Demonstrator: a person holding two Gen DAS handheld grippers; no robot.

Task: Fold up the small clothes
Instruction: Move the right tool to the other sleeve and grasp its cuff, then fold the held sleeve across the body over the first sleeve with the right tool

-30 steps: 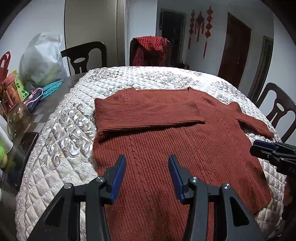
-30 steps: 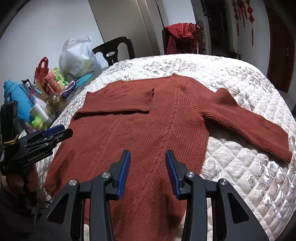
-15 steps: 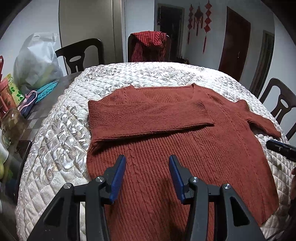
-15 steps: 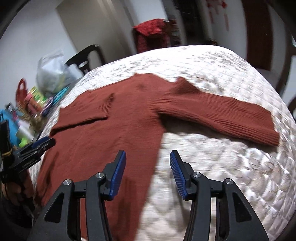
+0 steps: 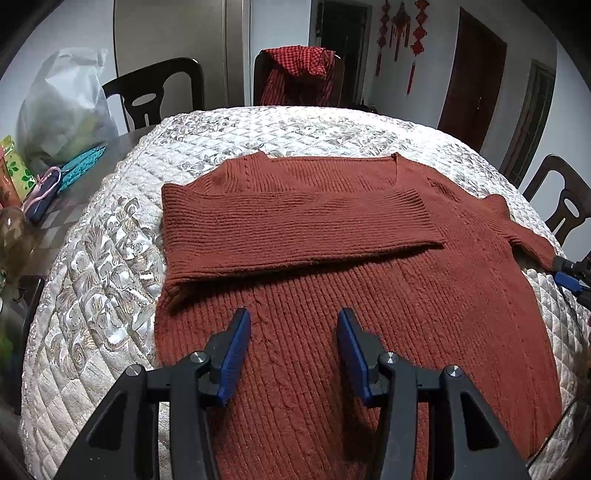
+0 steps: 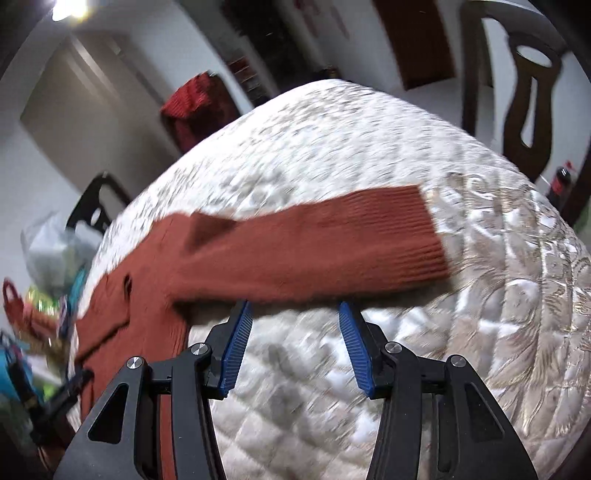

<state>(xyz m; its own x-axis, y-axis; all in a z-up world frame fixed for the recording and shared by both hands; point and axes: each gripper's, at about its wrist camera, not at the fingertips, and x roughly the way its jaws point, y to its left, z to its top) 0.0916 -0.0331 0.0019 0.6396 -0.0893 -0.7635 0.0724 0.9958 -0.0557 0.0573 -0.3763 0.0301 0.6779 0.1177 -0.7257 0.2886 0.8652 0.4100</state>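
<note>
Room: white walls, dark wooden doors and red knot ornaments (image 5: 402, 26) hang behind your table.
Table: a quilted cream cover (image 5: 99, 266) lies over it, with dark chairs around; one chair at the far edge carries a red checked cloth (image 5: 299, 62).
Sweater: your rust-red knit sweater (image 5: 332, 280) lies flat on the cover, neckline toward the far edge, hem toward the near edge.
Folded sleeve: one sleeve (image 5: 295, 229) already lies across the chest, its cuff ending near the middle of the body.
Other sleeve: in the right wrist view the second sleeve (image 6: 314, 247) stretches out flat toward the table's right edge, cuff resting on the bare cover; that view is blurred.
Left gripper: your left gripper (image 5: 291, 343) hovers over the lower body of the sweater, jaws spread apart, grasping nothing.
Right gripper: your right gripper (image 6: 293, 339) sits just before the near edge of the outstretched sleeve, jaws spread, released; you cannot tell if the tips touch the knit.
Left edge clutter: a white plastic bag (image 5: 62, 110), teal clothes pegs (image 5: 83, 166) and coloured packets.
</note>
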